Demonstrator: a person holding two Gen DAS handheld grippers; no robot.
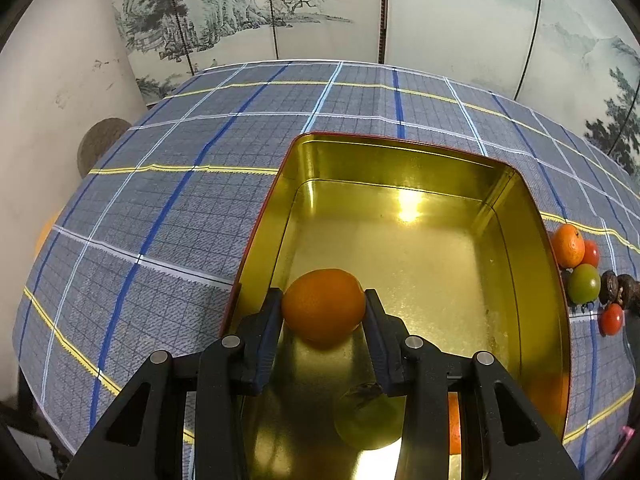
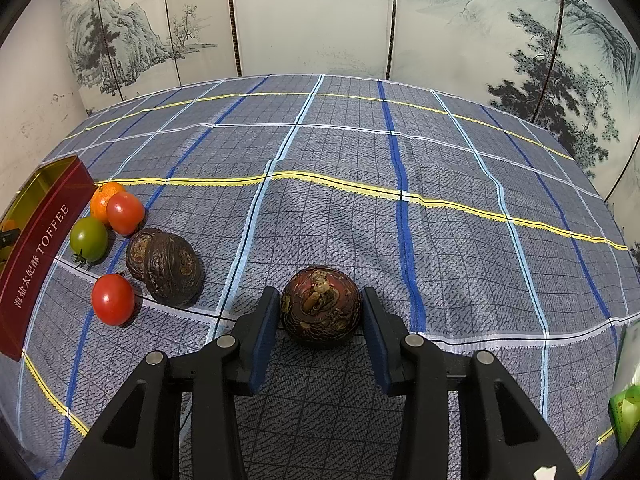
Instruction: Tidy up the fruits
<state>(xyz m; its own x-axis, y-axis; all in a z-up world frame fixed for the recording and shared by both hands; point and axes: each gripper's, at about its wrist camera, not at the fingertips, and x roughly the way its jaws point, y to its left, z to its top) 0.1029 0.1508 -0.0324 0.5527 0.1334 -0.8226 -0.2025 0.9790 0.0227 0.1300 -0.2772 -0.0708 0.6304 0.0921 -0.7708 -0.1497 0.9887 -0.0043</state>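
Note:
My left gripper (image 1: pixel 324 306) is shut on an orange tangerine (image 1: pixel 323 303) and holds it over the near end of the open gold-lined tin (image 1: pixel 532 240). A green fruit (image 1: pixel 370 416) and a bit of an orange one (image 1: pixel 454 420) lie in the tin under the fingers. My right gripper (image 2: pixel 321 306) is shut on a dark reddish-brown wrinkled fruit (image 2: pixel 321 304) just above the cloth. To its left lie two dark wrinkled fruits (image 2: pixel 170 264), two red tomatoes (image 2: pixel 113 299), a green tomato (image 2: pixel 89 239) and a tangerine (image 2: pixel 102 200) beside the red tin wall (image 2: pixel 40 248).
The table is covered by a grey plaid cloth (image 2: pixel 440 220). A painted folding screen (image 2: pixel 320 16) stands behind it. A green package (image 2: pixel 626 404) sits at the right edge. The loose fruits also show in the left wrist view (image 1: pixel 584 280), right of the tin.

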